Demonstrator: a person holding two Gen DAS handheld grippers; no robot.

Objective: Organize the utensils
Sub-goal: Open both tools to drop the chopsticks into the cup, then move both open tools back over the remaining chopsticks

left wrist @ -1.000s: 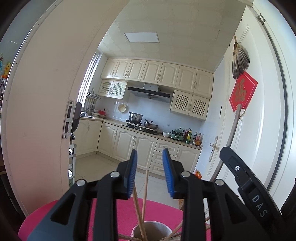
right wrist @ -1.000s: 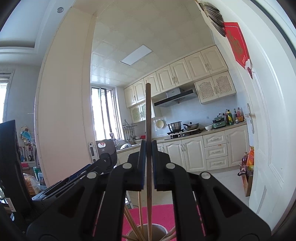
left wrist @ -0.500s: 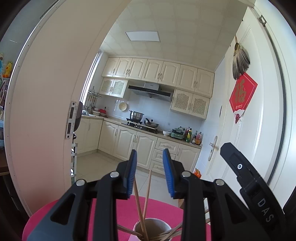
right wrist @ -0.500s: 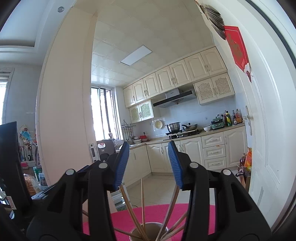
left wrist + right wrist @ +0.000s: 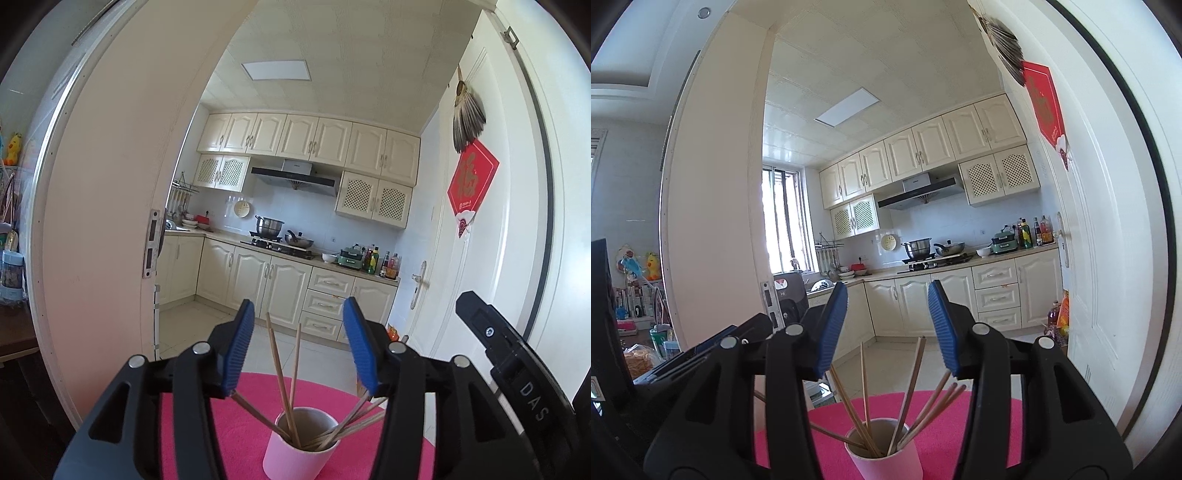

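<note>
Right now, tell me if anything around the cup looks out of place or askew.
Nothing is spilled or damaged. The chopsticks all stand in the white cup on the pink mat, though they splay out at different angles rather than sitting bundled. Neither claw holds one.

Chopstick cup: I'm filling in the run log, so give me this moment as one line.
step: chopsticks in cup | left gripper: opening, empty | right gripper: opening, empty | surface: pink mat
</note>
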